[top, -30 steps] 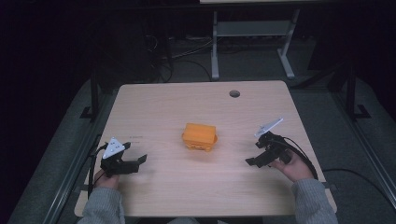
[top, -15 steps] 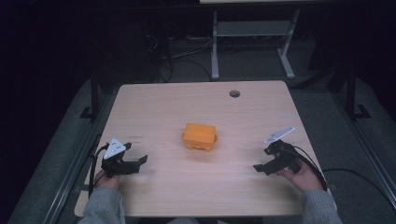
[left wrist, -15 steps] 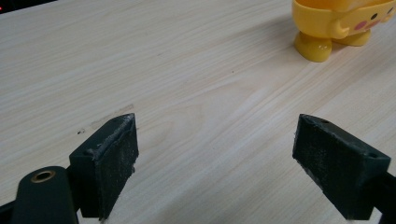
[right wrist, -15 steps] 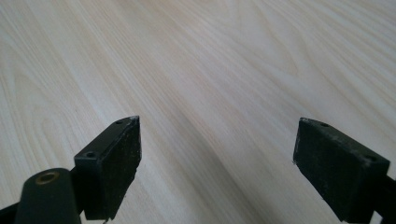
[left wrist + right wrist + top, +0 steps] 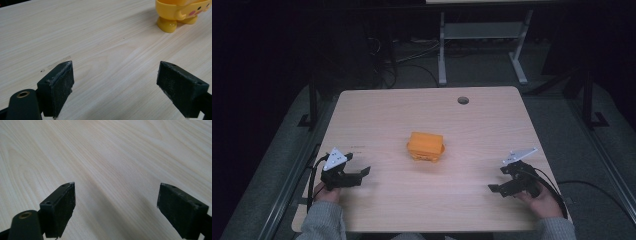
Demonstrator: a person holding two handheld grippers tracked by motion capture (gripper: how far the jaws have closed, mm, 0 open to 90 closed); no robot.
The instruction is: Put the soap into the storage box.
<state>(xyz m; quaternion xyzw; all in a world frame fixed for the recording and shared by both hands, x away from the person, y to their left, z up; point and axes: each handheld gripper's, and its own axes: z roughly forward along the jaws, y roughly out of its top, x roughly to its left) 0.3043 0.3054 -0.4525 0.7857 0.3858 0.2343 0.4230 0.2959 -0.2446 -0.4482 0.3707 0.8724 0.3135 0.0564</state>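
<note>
Two open grippers rest near the front edge of the table [image 5: 377, 107], and an orange toy [image 5: 426, 146] stands between them.

The left gripper [image 5: 359, 171] is at the front left and the right gripper [image 5: 498, 179] is at the front right, both well apart from the toy. In each gripper view the two black jaws are spread wide and only bare wood is between them. The toy is near the middle of the table; in the left gripper view its yellow foot appears at the upper right.
</note>
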